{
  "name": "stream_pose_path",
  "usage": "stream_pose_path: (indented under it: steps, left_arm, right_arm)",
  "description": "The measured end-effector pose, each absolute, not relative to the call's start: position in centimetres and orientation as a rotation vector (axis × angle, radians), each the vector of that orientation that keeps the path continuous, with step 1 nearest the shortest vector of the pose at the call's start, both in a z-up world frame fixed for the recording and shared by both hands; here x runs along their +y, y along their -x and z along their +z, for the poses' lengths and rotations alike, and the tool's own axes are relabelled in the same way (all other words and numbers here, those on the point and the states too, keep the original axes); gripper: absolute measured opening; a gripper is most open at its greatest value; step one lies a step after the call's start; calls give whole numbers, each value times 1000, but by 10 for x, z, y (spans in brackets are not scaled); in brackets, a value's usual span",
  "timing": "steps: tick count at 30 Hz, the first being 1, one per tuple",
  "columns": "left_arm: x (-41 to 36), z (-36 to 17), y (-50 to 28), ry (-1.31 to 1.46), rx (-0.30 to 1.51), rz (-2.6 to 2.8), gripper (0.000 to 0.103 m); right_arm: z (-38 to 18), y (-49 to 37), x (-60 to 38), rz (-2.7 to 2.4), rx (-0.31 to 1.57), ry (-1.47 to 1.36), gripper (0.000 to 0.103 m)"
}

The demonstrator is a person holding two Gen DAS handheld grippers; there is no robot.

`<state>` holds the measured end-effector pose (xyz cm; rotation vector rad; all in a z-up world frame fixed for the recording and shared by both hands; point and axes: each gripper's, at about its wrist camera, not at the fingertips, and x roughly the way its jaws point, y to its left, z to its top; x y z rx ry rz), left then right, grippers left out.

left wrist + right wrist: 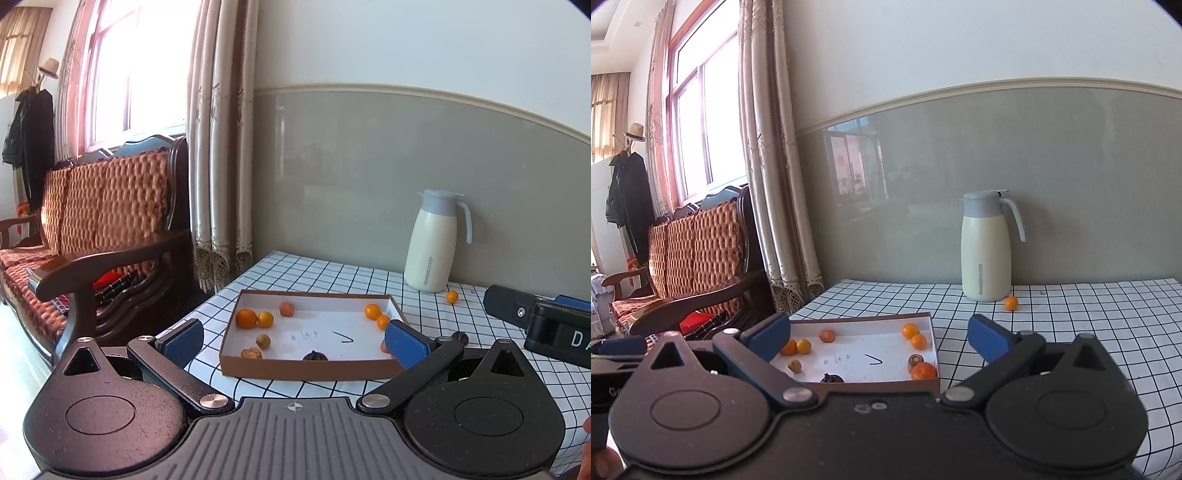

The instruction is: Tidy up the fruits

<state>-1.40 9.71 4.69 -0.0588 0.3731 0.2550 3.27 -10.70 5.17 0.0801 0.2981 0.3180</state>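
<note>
I see a big table with a white cloth marked in black squares (1052, 332), filling the lower right of the right wrist view, and on it sits a flat brown cardboard box with a white inside (871, 360), low and a bit left of the middle. Most of the small fruit is already in that box: a round orange fruit (924, 371) lies in its near right corner, and more sit along its far wall and left side. One little orange fruit (1011, 303) is still out on the cloth, just beside the cream jug with a grey lid and handle (986, 247), right of the middle. I think that last fruit is my job now. To do it well, I would bring my right claw (882, 338) over to it slowly, put one finger on each side, and close gently so the fruit does not roll away or bump the jug. Then I would lift it over the box wall and let go low down. My right claw is wide apart and holds nothing. My left claw (293, 341), low in the left wrist view, is wide apart too, with the box showing between its blue pads (183, 341), and it holds nothing.
</note>
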Motion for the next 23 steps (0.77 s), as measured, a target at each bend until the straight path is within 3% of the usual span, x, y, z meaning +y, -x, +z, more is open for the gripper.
stream_pose_path:
  steps: [23]
  left_arm:
    - [87, 36, 7, 59, 398, 209, 103]
  right_arm:
    - [49, -28, -115, 291, 285, -84, 97]
